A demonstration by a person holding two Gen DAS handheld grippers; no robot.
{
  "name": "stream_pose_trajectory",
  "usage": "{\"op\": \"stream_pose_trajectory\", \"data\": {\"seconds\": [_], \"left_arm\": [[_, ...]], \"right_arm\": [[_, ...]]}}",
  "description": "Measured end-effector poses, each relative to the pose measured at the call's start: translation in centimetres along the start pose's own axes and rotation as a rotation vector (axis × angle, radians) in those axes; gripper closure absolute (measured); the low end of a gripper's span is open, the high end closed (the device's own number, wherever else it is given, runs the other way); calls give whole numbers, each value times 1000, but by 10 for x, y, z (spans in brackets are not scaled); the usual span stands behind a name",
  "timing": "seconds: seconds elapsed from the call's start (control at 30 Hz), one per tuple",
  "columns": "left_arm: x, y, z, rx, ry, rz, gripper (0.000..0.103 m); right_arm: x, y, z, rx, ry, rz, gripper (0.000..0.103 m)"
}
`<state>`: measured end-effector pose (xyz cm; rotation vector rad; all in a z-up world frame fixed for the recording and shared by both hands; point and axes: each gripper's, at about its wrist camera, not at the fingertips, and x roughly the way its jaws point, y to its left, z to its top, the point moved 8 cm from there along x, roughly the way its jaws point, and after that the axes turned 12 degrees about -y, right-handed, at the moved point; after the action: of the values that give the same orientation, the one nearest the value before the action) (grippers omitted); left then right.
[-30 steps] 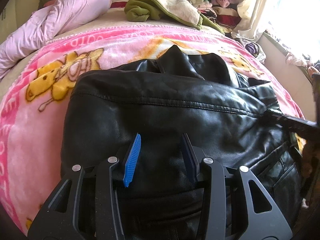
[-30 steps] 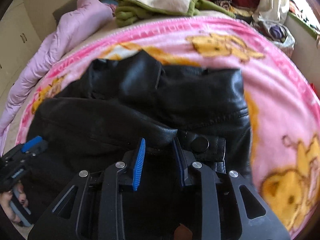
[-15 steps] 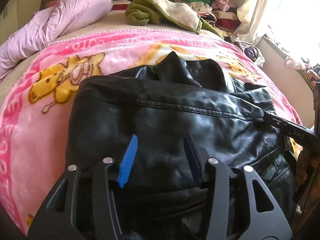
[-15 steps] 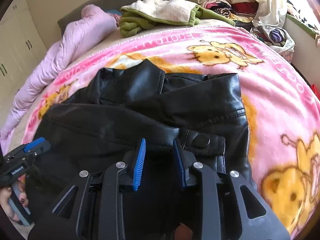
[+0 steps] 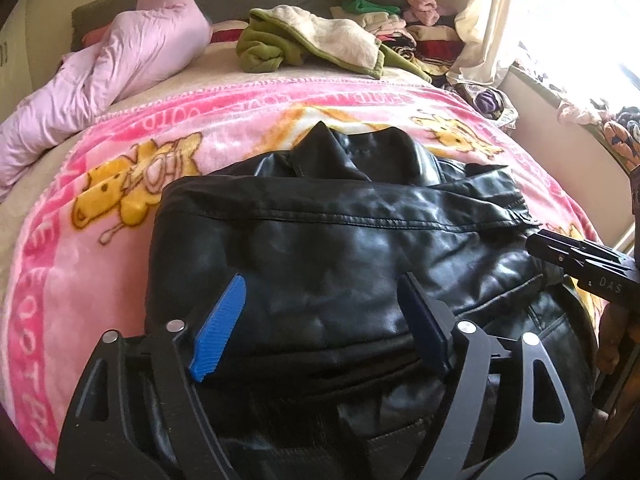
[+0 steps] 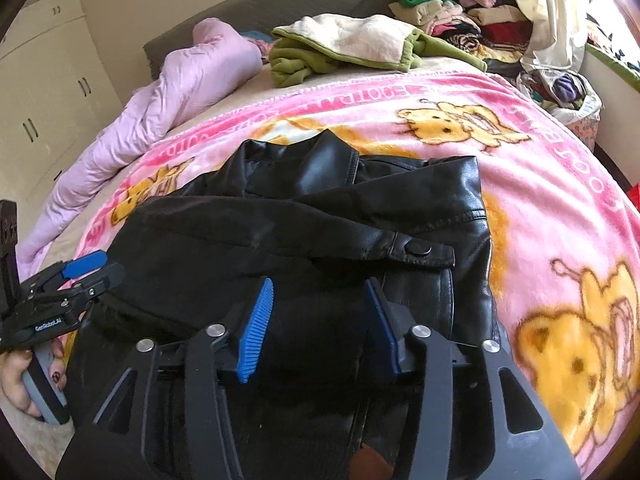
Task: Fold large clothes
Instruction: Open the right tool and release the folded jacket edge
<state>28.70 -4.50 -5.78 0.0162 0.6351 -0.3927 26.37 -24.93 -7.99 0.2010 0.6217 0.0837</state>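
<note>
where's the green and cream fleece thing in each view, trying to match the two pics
Left wrist view: the green and cream fleece lies at top centre, on the far part of the bed, beyond the pink blanket.
Right wrist view: the fleece is at top, slightly right of centre, again beyond the blanket's far edge.
Shared landmark: the lilac quilted bundle lies just left of the fleece in both views.

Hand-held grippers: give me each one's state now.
Left hand-held gripper: jaws opening, holding nothing, over the black leather jacket.
Right hand-held gripper: jaws opening, holding nothing.
</note>
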Motion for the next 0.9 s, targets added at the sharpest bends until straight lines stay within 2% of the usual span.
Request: {"op": "stream_pose_trajectory", "data": {"seconds": [0.1, 0.27, 0.37, 0.5, 0.63, 0.77, 0.9], "left_arm": [[-1, -2, -4, 11, 7, 5, 27], [8, 1, -17, 14, 56, 17, 27], [15, 2, -26, 20, 86, 23, 27], [21, 4, -32, 37, 94, 23, 27], [15, 1, -31, 56, 86, 28, 26], [-2, 5, -23, 59, 57, 59, 10], [-23, 9, -11, 30, 15, 71, 9]], "right_arm": [[-2, 2, -5, -11, 13, 5, 48], [4, -1, -19, -25, 59, -20, 48], [13, -6, -33, -39, 114, -64, 48], [24, -9, -46, -56, 139, -83, 47], [16, -8, -40, -53, 107, -78, 46], [-10, -9, -30, 9, 51, -30, 34], [-30, -10, -28, 18, 17, -31, 23]]}}
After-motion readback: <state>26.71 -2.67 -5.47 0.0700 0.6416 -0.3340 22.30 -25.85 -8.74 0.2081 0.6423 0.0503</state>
